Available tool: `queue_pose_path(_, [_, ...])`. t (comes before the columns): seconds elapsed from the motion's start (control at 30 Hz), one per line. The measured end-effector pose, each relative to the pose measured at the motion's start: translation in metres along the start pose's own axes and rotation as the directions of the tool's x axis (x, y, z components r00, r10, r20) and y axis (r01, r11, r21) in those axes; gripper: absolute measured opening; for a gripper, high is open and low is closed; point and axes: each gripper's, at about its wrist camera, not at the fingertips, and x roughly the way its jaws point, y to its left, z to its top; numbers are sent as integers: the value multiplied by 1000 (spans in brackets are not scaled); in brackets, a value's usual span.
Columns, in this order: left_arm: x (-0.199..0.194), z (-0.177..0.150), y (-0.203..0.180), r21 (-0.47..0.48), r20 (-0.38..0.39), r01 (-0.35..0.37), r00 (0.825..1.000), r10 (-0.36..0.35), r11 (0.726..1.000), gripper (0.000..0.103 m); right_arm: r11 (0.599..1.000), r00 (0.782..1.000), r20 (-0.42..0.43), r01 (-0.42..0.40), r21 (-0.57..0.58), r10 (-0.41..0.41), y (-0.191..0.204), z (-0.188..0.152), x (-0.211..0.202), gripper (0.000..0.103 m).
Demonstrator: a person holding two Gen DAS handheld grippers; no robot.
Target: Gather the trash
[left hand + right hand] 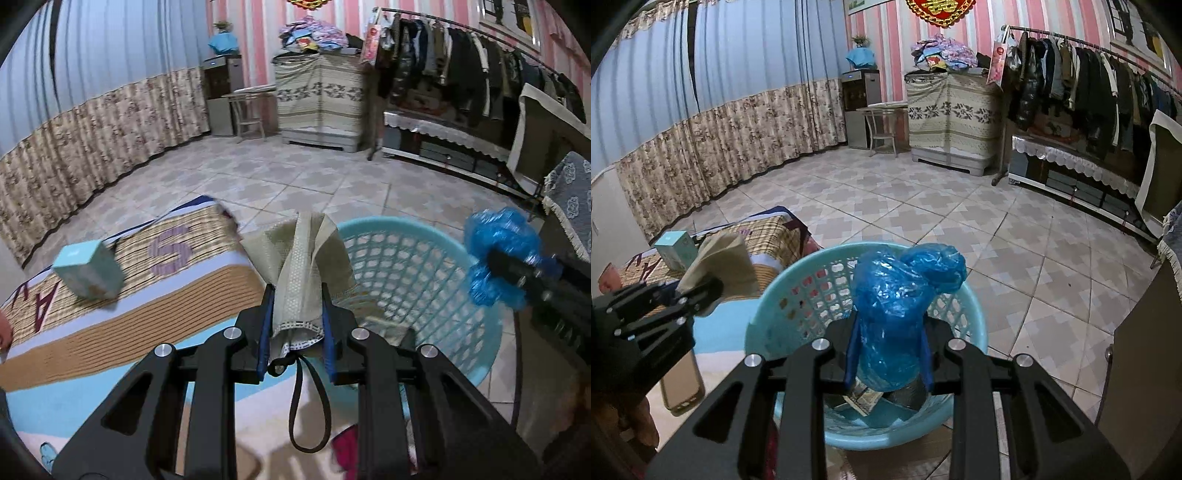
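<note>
My left gripper (297, 295) is shut on a beige face mask (299, 266) with a black ear loop hanging down, held at the left rim of a light blue plastic basket (417, 266). My right gripper (889, 332) is shut on a crumpled blue plastic bag (897, 295), held directly over the basket (798, 295). Scraps of paper trash (864, 400) lie on the basket's bottom. The blue bag also shows at the right of the left wrist view (495, 254). The left gripper with the mask shows at the left of the right wrist view (713, 266).
A teal box (88, 271) lies on a patterned bed cover (207, 273) left of the basket. A phone (681, 384) lies on the bed near its edge. Tiled floor (923, 206), a clothes rack (1108, 81) and a covered cabinet (949, 114) stand beyond.
</note>
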Motion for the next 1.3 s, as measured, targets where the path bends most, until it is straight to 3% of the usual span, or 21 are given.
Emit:
queue_pose_path(0.17, [10,11,-19,24,0,26,1000,-26,999,22,999,1000,-9,9,31,-9,-8,-4,6,27])
queue_pose_path(0.27, [13,16,-27,47,-6,45,999,-44,998,35,999,1000,-11,19,32,-19,-12,-4,9,27])
queue_pose_path(0.33, [13,17,-30,50,0,44,999,-44,998,51,999,1000,-12,24,34,-24,-15,-3,11,27])
queue_pose_path(0.43, [11,18,-28,41,13,44,999,-44,998,59,999,1000,-13,27,39,-27,-16,-2,12,27])
queue_pose_path(0.53, [8,19,-21,37,36,-3,999,1,999,75,999,1000,-13,28,41,-28,-16,-2,12,27])
queue_pose_path(0.63, [3,18,-11,23,60,-37,998,36,999,84,999,1000,-12,28,42,-27,-17,-2,13,27])
queue_pose_path(0.83, [-12,7,15,-20,82,-79,993,81,997,93,999,1000,-11,7,42,-6,-12,-2,18,27])
queue_pose_path(1.13, [-37,-13,50,-67,100,-134,985,140,989,98,999,1000,4,-24,42,24,11,-2,31,30])
queue_pose_path(1.17, [-39,-14,53,-70,101,-137,985,143,988,98,999,1000,6,-28,45,28,11,-2,32,32])
queue_pose_path(1.2, [-41,-14,55,-75,102,-140,984,147,987,98,998,999,14,-39,55,38,11,-2,34,47])
queue_pose_path(1.23, [-44,-15,58,-79,104,-144,983,151,986,98,997,999,24,-46,64,44,12,-3,34,73])
queue_pose_path(1.27, [-47,-16,61,-85,107,-149,982,158,985,98,996,998,40,-46,74,43,11,-4,35,85])
queue_pose_path(1.3, [-50,-18,64,-91,110,-154,980,163,984,98,997,998,41,-41,72,38,12,-4,36,85])
